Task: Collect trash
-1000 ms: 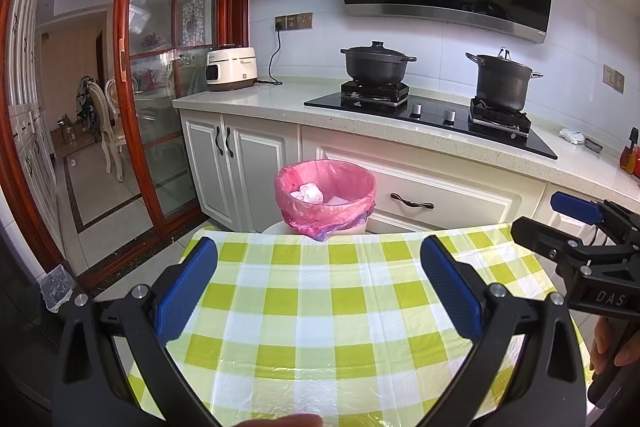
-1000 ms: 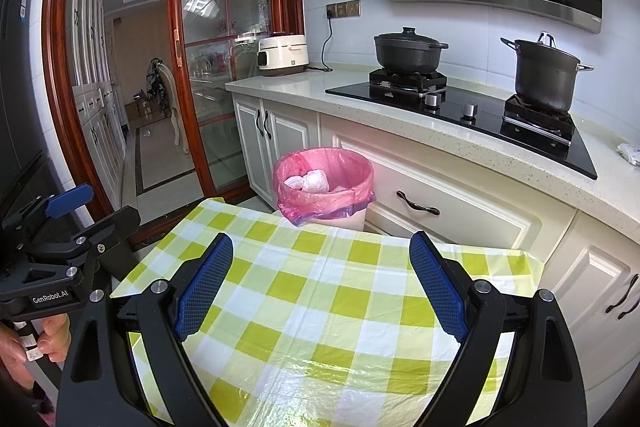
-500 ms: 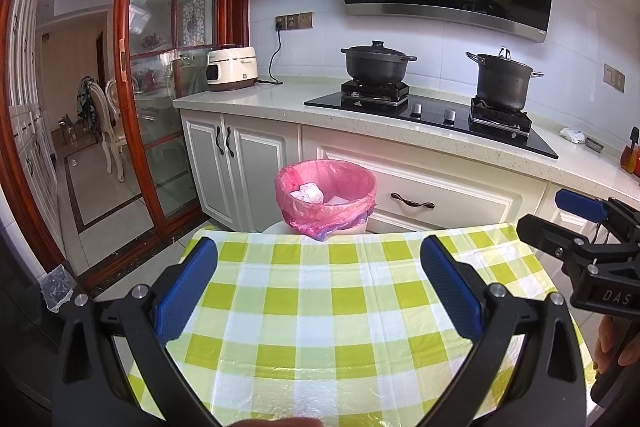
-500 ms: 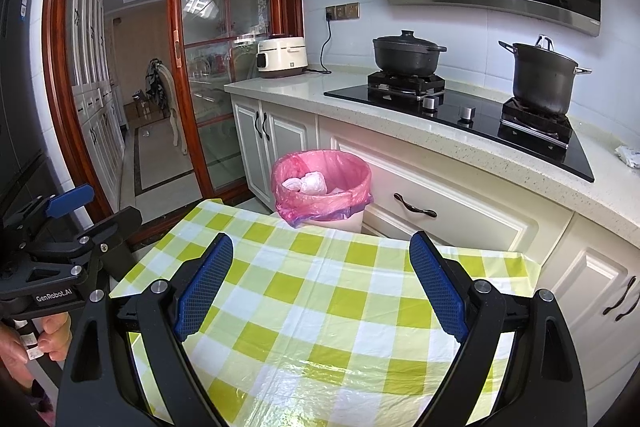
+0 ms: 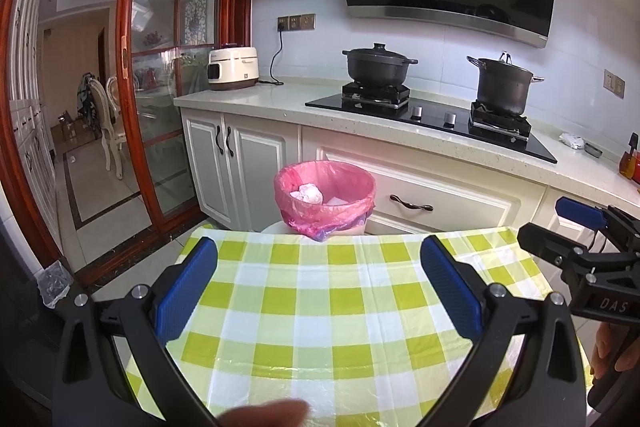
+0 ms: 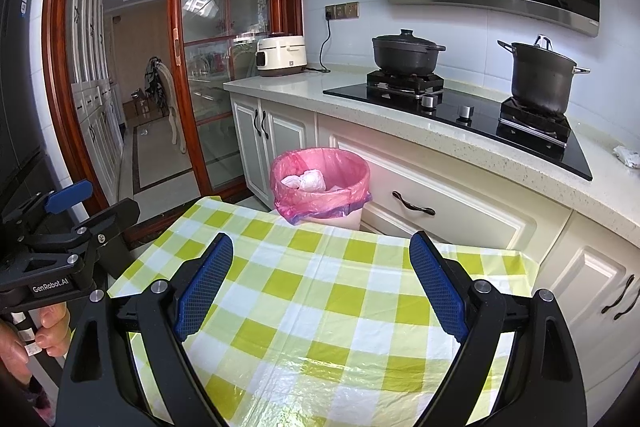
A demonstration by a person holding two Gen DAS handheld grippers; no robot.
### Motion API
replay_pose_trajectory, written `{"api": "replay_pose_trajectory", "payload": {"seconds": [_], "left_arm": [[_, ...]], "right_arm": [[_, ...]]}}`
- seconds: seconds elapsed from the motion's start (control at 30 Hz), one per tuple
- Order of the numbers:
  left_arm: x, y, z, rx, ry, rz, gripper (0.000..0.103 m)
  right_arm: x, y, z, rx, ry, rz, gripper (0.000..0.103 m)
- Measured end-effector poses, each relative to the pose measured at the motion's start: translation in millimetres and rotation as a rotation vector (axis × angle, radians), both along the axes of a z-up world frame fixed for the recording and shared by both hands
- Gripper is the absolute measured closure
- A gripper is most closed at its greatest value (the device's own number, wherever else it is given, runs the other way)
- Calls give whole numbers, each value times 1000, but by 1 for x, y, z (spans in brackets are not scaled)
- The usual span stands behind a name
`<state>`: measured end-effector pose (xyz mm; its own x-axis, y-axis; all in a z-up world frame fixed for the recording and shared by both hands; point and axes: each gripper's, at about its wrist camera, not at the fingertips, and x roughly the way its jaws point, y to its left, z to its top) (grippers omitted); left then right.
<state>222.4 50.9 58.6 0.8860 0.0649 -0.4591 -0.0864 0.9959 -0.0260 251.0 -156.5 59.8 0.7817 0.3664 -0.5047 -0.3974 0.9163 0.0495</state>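
Trash point(image 5: 307, 193) sits in the pink-lined bin point(image 5: 325, 195) at frame centre, beyond our bare checked tabletop point(image 5: 340, 307), while our left claw point(image 5: 318, 289) and right claw point(image 6: 320, 285) stay open and empty, barely shifted, so collecting looks finished.

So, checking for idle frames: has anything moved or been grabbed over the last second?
Almost nothing. In the left wrist view the right gripper drifted slightly right. Both grippers are open and empty, above the checked tablecloth; the wads in the pink-lined bin are unchanged.

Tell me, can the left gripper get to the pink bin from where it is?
Probably yes. The left gripper is open and empty, and only bare checked tablecloth lies before the pink bin beyond the table's far edge.
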Motion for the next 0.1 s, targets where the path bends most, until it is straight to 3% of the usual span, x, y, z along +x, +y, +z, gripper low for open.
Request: {"api": "replay_pose_trajectory", "payload": {"seconds": [0.1], "left_arm": [[-1,-1,-2,14,5,6,5]], "right_arm": [[-1,-1,-1,-1,1,-5,18]]}}
